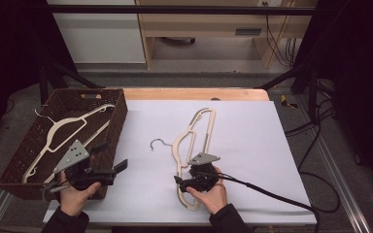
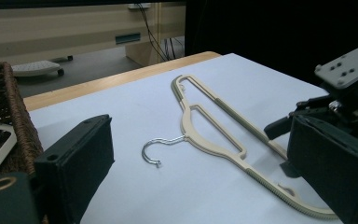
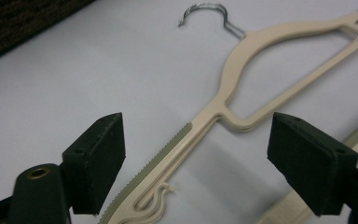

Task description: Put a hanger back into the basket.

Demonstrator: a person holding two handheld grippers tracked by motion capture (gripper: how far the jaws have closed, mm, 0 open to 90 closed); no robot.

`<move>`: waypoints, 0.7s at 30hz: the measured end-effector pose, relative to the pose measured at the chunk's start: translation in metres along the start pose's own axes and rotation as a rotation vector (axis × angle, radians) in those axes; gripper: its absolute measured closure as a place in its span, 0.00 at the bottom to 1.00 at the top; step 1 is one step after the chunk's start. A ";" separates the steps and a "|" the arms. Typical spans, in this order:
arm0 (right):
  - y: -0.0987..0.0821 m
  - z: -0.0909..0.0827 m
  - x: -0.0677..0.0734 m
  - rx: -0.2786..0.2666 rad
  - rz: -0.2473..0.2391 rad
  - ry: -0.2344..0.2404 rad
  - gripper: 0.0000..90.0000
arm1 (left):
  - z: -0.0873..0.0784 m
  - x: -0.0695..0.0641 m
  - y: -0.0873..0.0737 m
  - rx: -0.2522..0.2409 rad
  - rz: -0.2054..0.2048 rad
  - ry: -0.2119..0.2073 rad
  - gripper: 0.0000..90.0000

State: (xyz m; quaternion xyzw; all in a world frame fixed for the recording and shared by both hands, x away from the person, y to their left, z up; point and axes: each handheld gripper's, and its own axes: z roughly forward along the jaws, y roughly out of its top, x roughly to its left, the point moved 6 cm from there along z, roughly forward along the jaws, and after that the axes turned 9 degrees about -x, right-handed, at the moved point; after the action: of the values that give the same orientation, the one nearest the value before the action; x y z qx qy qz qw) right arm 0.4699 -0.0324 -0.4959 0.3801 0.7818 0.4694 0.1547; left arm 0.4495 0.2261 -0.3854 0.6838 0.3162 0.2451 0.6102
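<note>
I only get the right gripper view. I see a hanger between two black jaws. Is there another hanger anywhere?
Observer: Yes, a second cream hanger lies inside a brown woven basket at the table's left side.
Operator: Where's the other gripper?
Observer: The left gripper is held beside the basket's near right corner, jaws open, nothing between them.
Operator: Is my gripper at the hook end?
Observer: No. The right gripper sits over the near arm of the table hanger; the metal hook points toward the basket.
</note>
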 end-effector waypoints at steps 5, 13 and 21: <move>-0.011 0.011 0.001 0.041 0.004 -0.003 0.34 | 0.002 -0.001 -0.002 0.008 0.001 -0.002 0.08; -0.019 0.021 0.011 0.092 -0.045 -0.017 0.51 | 0.004 -0.002 -0.005 0.021 0.004 -0.005 0.09; -0.017 0.019 0.012 0.118 0.009 -0.022 0.69 | 0.007 -0.004 -0.008 0.031 0.004 -0.006 0.09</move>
State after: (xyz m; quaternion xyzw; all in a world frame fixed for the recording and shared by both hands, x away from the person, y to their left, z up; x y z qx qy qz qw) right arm 0.4656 -0.0160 -0.5189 0.3972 0.8047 0.4189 0.1386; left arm 0.4506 0.2194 -0.3941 0.6946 0.3170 0.2393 0.5998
